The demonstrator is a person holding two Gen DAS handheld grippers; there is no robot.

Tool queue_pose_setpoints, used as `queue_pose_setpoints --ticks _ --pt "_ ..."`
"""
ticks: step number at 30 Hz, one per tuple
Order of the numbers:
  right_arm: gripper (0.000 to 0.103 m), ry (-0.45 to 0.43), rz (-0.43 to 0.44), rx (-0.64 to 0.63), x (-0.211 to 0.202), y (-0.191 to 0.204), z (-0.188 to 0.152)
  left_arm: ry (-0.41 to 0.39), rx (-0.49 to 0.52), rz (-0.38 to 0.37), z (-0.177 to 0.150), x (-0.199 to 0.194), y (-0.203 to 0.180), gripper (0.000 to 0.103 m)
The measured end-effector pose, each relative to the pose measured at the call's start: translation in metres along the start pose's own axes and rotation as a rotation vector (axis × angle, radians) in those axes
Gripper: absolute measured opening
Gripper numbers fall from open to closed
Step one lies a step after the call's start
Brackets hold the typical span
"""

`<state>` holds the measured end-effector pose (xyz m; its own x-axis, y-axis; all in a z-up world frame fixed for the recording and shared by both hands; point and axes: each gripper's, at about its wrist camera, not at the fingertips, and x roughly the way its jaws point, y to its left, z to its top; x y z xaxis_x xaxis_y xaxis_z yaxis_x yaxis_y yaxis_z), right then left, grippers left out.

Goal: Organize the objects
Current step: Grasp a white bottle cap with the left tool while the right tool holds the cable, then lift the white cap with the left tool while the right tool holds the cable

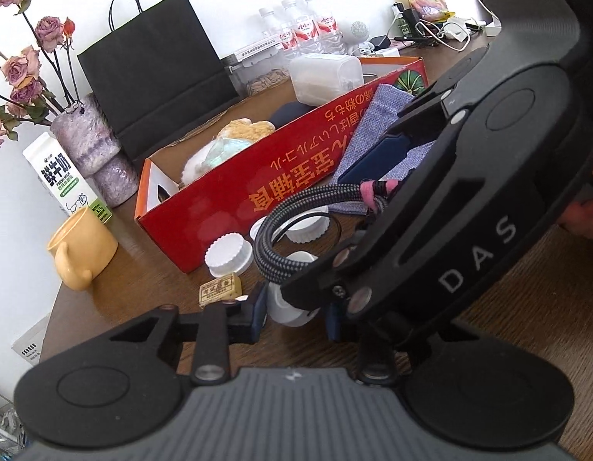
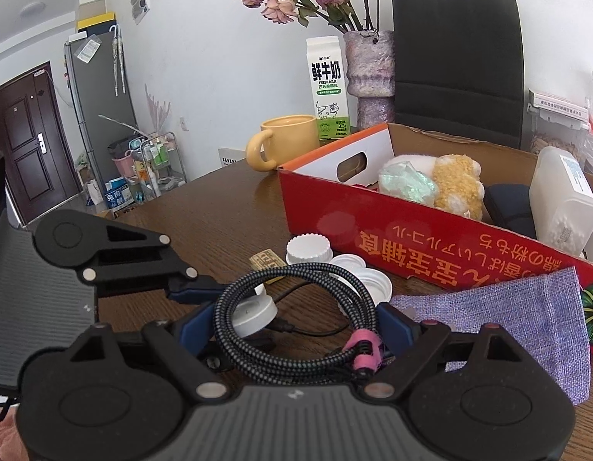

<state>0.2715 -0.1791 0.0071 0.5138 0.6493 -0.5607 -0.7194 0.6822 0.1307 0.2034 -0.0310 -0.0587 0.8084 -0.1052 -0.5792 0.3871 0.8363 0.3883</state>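
A coil of black-and-grey braided cable (image 2: pixel 235 349) with a pink tie (image 2: pixel 363 349) spans the wide jaws of my right gripper (image 2: pixel 292 315), and both blue pads touch it. The cable's white charger puck (image 1: pixel 286 305) sits between the pads of my left gripper (image 1: pixel 296 317), which are narrowed onto it just above the brown table. From the right wrist view the left gripper's finger (image 2: pixel 188 292) reaches in from the left to the puck (image 2: pixel 254 313). The red cardboard box (image 1: pixel 227 199) stands just behind, and a lilac cloth pouch (image 2: pixel 507 319) leans on its front.
Several white screw caps (image 1: pixel 227 253) and a small tan block (image 1: pixel 219 290) lie before the box. Inside it are a plush toy (image 2: pixel 455 184) and a white container (image 2: pixel 561 199). Yellow mug (image 1: pixel 81 246), milk carton (image 1: pixel 58 176), vase (image 1: pixel 88 138) and black paper bag (image 1: pixel 158 57) stand behind.
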Motion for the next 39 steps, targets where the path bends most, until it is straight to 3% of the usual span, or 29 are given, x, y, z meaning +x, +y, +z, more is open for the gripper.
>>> queue_pose_setpoints --ticks 2,8,19,22,39 --pt "0.088 -0.013 -0.016 0.009 -0.002 -0.002 0.001 0.001 -0.010 -0.001 -0.002 0.000 0.001 0.017" --pt "0.088 -0.023 -0.094 0.058 -0.001 -0.015 0.002 0.001 -0.025 0.000 -0.005 -0.001 0.005 0.017" --pt "0.088 0.043 -0.222 -0.056 0.015 -0.003 -0.005 -0.001 -0.038 0.013 -0.010 -0.010 0.008 0.017" --pt "0.086 0.059 -0.282 -0.138 0.021 0.008 -0.011 -0.001 -0.045 0.024 -0.012 -0.013 0.010 0.017" --pt "0.086 0.037 -0.312 -0.163 0.020 0.017 -0.014 -0.005 -0.105 0.081 -0.030 -0.042 0.029 0.017"
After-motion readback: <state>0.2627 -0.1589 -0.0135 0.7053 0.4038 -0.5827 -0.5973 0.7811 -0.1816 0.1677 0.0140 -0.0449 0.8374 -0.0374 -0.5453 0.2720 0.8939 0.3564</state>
